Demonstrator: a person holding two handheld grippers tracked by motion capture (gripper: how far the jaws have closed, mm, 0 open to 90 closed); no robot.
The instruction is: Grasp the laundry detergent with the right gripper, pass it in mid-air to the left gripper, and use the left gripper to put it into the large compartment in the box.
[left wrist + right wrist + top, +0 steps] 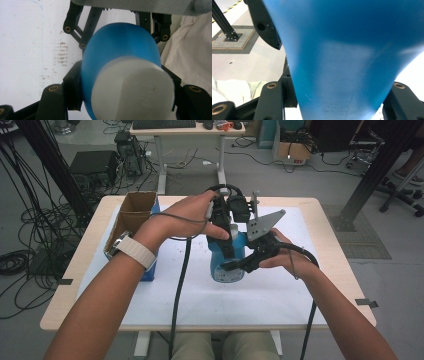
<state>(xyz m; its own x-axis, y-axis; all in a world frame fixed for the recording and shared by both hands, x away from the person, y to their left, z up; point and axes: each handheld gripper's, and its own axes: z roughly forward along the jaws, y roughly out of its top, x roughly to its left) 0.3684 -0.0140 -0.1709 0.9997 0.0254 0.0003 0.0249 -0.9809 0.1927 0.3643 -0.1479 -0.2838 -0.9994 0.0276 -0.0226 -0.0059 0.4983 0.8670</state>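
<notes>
A blue bottle (226,266) with a white cap (132,90) stands at the middle of the table, held from two sides. My left gripper (226,240) comes down from above and is shut on the bottle's upper part, just behind the cap; its jaws press both flanks of the bottle (120,47). My right gripper (239,265) reaches in from the right and is shut on the bottle's body (347,62), one jaw on each side. In the left gripper view the right gripper's black fingers (83,27) clasp the bottle farther along.
An open cardboard box (134,215) stands at the table's left, against a blue object (150,271). A white mat (280,290) covers the wooden table (335,270). Cables, a desk and black frame posts stand on the floor beyond.
</notes>
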